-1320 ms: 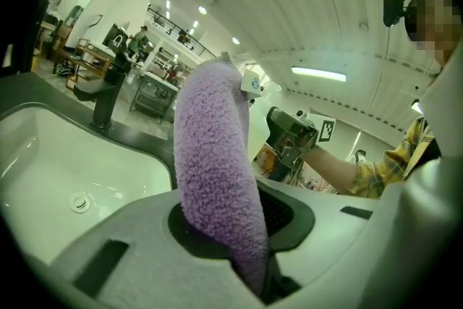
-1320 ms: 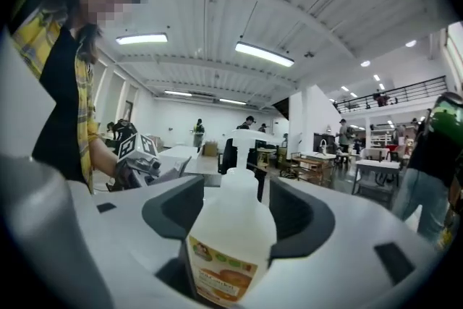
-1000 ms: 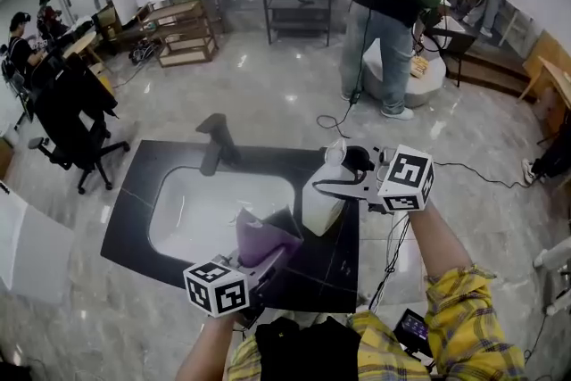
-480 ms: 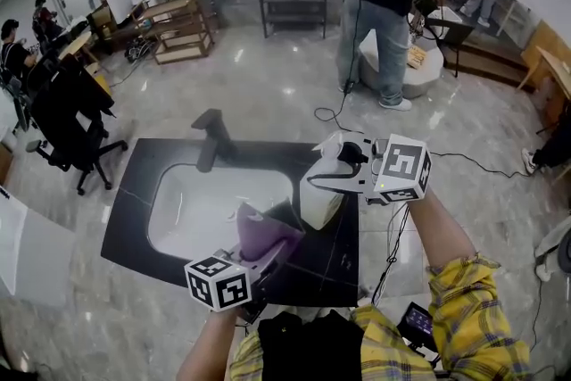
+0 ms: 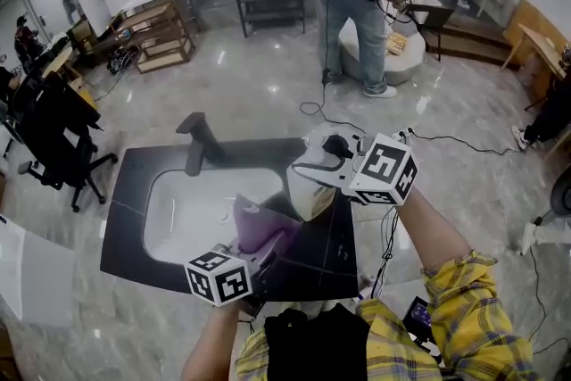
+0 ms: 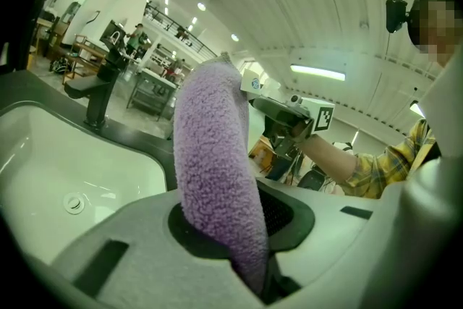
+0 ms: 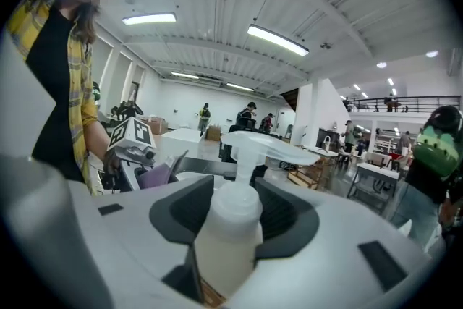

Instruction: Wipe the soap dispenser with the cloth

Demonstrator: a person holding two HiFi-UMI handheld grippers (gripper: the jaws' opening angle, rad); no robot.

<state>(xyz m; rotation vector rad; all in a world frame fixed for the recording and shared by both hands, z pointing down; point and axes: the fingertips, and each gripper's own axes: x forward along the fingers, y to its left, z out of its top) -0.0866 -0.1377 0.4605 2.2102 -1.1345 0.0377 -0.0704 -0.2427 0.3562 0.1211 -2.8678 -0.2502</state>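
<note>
**Purple cloth pinched, dispenser clamped**

Fleecy cloth (image 6: 215,170) is soft, limp and light. Your left gripper (image 6: 239,224) has its fingers closed on the lower end, and the fold stands up past the tips. Your right gripper (image 7: 228,231) fingers have just been closing and now squeeze the soap dispenser (image 5: 310,190) between them. It's a smooth, rounded white plastic body, with the pump head beyond the tips. It's probably slick and squashy, so hold the body, not the pump.
</note>
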